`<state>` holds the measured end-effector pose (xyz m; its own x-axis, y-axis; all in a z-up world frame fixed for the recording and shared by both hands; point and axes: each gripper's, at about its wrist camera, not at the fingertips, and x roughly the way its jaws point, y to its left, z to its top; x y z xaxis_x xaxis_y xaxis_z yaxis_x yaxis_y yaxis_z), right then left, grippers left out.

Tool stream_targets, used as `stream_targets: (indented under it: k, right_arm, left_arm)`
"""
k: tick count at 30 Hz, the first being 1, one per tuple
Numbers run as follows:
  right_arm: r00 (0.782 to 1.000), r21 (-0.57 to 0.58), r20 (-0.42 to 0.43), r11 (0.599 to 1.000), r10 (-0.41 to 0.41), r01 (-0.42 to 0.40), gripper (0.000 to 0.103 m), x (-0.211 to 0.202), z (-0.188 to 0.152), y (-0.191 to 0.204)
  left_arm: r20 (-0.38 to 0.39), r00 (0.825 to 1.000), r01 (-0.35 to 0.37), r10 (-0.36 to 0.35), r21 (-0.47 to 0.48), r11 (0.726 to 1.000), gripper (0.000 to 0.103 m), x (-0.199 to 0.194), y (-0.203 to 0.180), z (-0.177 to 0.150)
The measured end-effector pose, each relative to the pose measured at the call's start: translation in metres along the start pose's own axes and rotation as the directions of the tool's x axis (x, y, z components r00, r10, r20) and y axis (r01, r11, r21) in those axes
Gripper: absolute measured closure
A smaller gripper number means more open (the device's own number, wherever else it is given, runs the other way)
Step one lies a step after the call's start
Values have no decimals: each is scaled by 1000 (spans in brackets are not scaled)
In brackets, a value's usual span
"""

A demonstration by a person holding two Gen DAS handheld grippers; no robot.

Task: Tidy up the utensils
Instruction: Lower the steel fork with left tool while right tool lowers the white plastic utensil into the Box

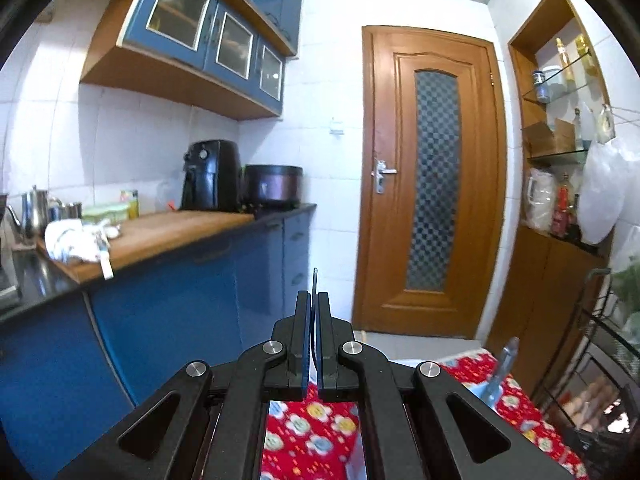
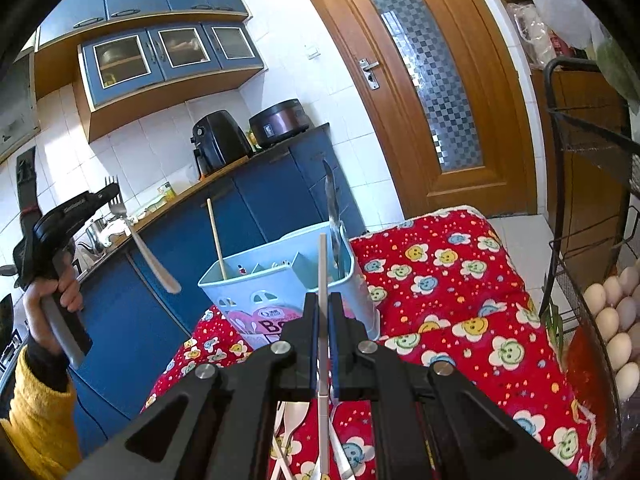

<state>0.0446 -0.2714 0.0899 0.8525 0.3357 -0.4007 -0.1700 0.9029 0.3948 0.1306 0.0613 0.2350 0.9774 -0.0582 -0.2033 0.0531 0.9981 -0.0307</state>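
Fork: clamped near the tines in the left gripper, handle slanting down toward the caddy, in the air over the blue cabinets.
Chopstick: pale, pinched upright between the closed fingers of the right gripper.
Caddy: light blue, divided, on the red floral cloth; holds a knife and a wooden stick.
White spoons: on the cloth under the right gripper.
Eggs: in the wire rack, right edge.
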Motion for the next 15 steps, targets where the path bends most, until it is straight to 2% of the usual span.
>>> stream_targets:
  k: [8,15]
  right_arm:
    - [1000,-27,17,1000,3,-2,97,6,18,3]
    - [997,-80,73,997,-8,14,97,15,49,13]
  left_arm:
    - [37,997,-68,66,48,997,102,27,-12,11]
    - [17,996,-90,88,130,988,102,53,-31,-9]
